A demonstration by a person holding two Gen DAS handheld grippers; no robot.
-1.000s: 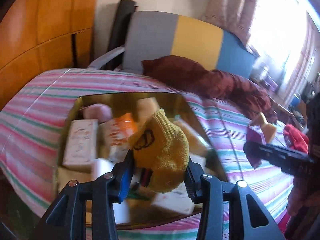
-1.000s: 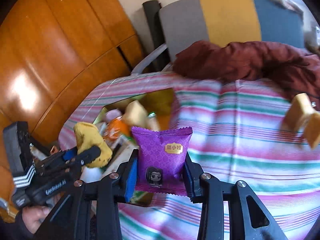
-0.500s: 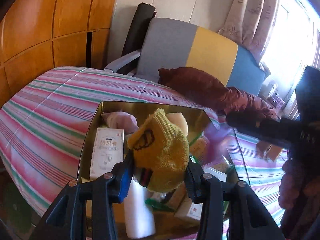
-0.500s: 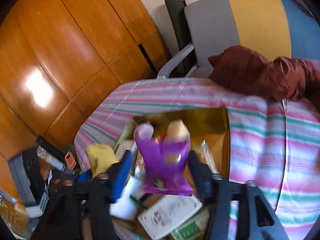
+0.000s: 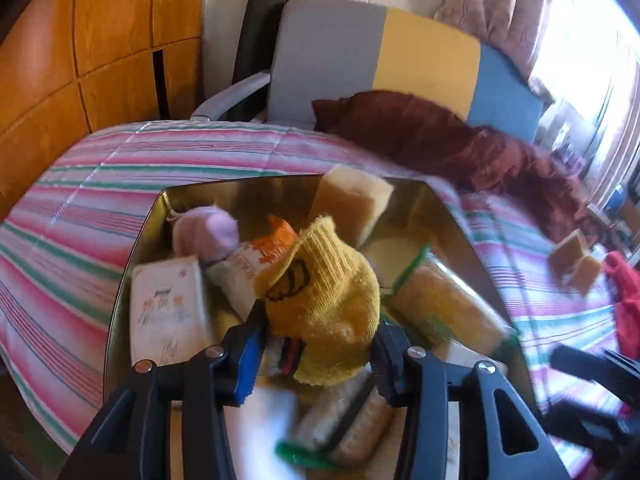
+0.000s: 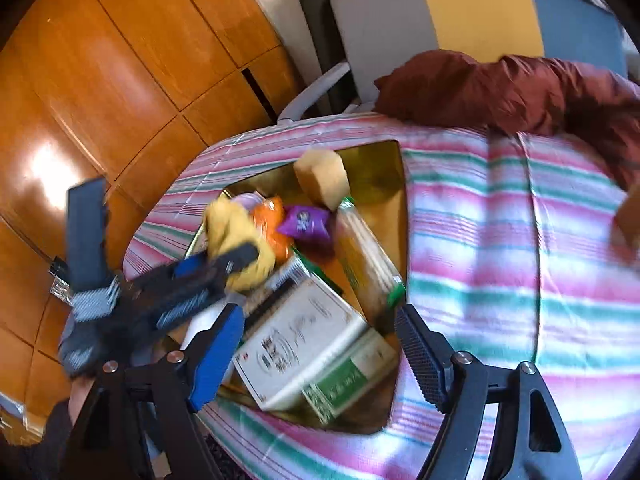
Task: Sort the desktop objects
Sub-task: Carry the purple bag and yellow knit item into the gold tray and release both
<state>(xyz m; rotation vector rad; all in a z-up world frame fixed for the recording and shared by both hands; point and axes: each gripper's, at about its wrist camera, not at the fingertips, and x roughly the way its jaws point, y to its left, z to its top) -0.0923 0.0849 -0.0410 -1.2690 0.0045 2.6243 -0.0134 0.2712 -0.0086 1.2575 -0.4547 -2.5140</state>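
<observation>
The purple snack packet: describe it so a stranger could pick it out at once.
Find the gold tin sunk into the striped blanket. Among the things inside, look towards the far end, just below the tan sponge block and right of the orange packet. The purple snack packet is the only purple thing there, small, puffy, with crimped ends.

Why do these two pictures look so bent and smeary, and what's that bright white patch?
Left wrist view: the fisheye lens bows the wooden panels; the window is washed out white; items low in the gold tin smear with motion. Right wrist view: the same curving; glare on the wood; the left tool with its yellow sock is blurred.
</observation>
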